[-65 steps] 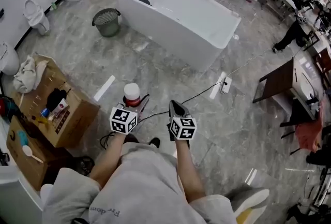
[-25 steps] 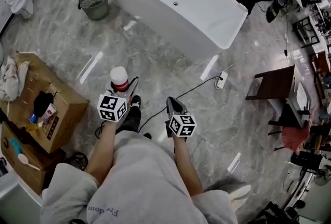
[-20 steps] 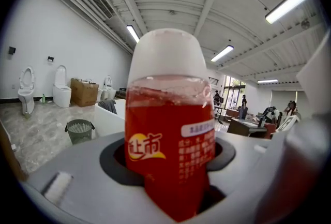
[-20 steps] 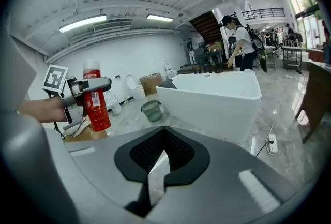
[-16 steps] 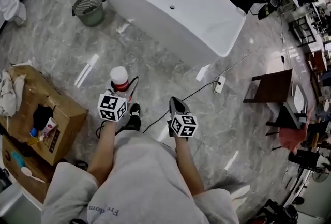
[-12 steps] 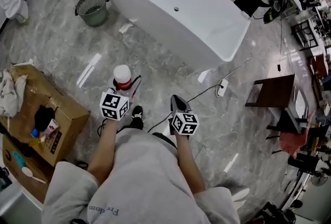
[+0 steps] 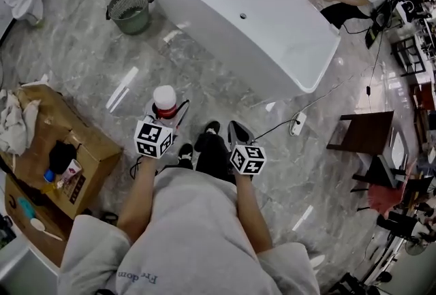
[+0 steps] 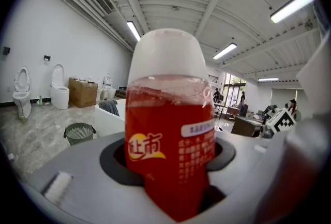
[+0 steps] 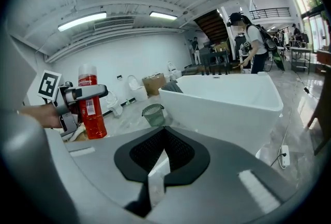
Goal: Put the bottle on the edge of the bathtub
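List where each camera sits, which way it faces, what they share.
Head view: on the person's head, facing steeply down at floor and bathtub; shows arms, torso, left tool, right tool.
Left gripper view: on the left tool, facing along its jaws at the clamped bottle; right tool's marker cube at right.
Right gripper view: on the right tool, facing the bathtub over shut jaws; left hand at left.
Shared: bottle, bathtub and bin in all three.
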Demonstrator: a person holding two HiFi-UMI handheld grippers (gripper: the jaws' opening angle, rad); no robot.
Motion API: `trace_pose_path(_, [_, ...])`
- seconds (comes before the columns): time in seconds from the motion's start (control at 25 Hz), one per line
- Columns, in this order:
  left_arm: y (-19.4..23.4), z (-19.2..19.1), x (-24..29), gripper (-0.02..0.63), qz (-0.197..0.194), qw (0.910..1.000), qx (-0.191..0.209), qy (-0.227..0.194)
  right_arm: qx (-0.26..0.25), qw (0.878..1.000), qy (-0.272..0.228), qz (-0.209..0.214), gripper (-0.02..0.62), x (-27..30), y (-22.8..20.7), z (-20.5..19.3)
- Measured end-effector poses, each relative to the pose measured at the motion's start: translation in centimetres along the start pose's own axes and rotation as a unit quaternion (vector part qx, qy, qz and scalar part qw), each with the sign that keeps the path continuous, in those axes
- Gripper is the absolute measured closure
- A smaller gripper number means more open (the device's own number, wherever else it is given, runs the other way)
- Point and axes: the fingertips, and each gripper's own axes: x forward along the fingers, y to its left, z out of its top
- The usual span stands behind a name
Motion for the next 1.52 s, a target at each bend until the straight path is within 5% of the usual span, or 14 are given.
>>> trace_pose_path(0.44, [3.1,0.5,6.9,0.282,-0.002,0.9996,0.006,0.028,-0.099,0.988,0.035,0.112,0.593,7.4,-1.1,7.5])
trace_pose_path(0.76, [3.5,1.7,14.0,0.281,-0.036,0.9961,0.043,0.067,-0.117,0.969,0.046,0.213,0.592,11.2,-1.4,15.8])
trace_pose_path(0.88, [3.1,2.5,16.5,0.281,-0.062,0.9933,0.062,0.075,-0.139,0.942,0.061,0.301,0.594,11.5,1.5,19.8])
trace_pose_path(1.12, [0.9,4.3,21.1,0.281,-0.136,0.9832,0.09,0.082,-0.259,0.879,0.064,0.394,0.592,13.4,4.9,25.7])
trace_pose_path(1.36, [-1.4,5.4,25.7,0.281,-0.21,0.9593,0.161,0.098,-0.357,0.815,0.1,0.446,0.578,14.4,4.2,27.6])
trace_pose_path(1.52, [-1.9,5.3,28.3,0.281,-0.244,0.9478,0.173,0.11,-0.399,0.795,0.116,0.442,0.459,16.2,2.6,28.4])
